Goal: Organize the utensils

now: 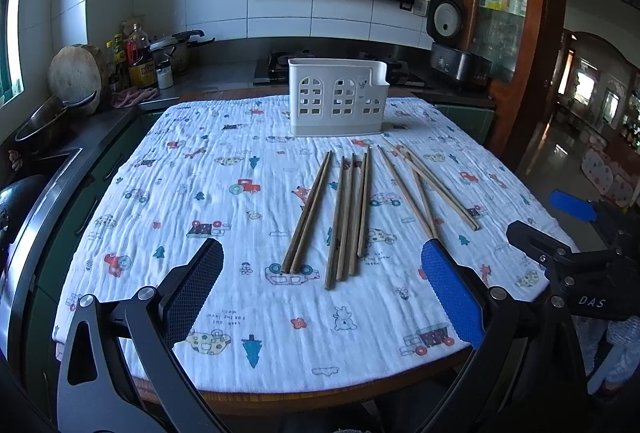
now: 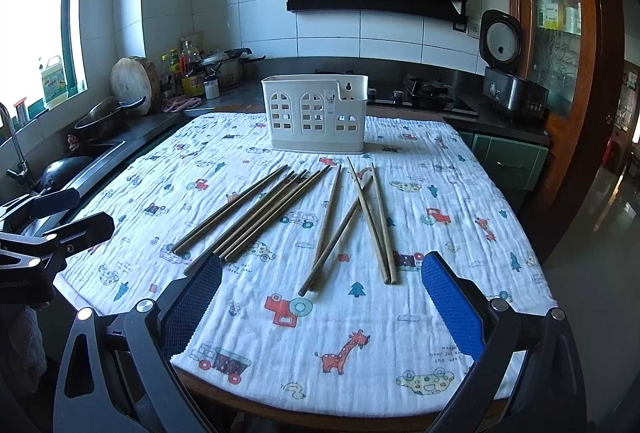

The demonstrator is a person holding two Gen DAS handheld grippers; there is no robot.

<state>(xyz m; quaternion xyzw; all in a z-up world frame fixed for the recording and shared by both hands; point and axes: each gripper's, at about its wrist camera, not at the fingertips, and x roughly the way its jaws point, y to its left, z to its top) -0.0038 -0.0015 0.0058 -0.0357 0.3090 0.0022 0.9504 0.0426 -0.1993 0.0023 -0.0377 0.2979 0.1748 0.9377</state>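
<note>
Wooden chopsticks [image 1: 348, 209]: loose on patterned cloth [image 1: 200, 193], mid-table, none in holder yet
Long axis: mostly near-to-far; darker group parallel, paler ones [image 2: 372, 221] crossed on right
White holder [image 1: 338, 101]: upright at far edge, beyond chopstick tips
Left gripper [image 1: 322, 297]: spread wide, empty, near edge, dark group's near ends just ahead
Right gripper [image 2: 322, 307]: spread wide, empty, near ends of crossed ones between pads
Nearer hand: right for pale ones, left for dark group
Next (judgement): pinch near ends, carry far to holder

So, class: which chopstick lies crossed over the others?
The light chopstick in the right-hand group: it slants across the pair beside it, while the darker chopsticks lie roughly side by side.
</note>
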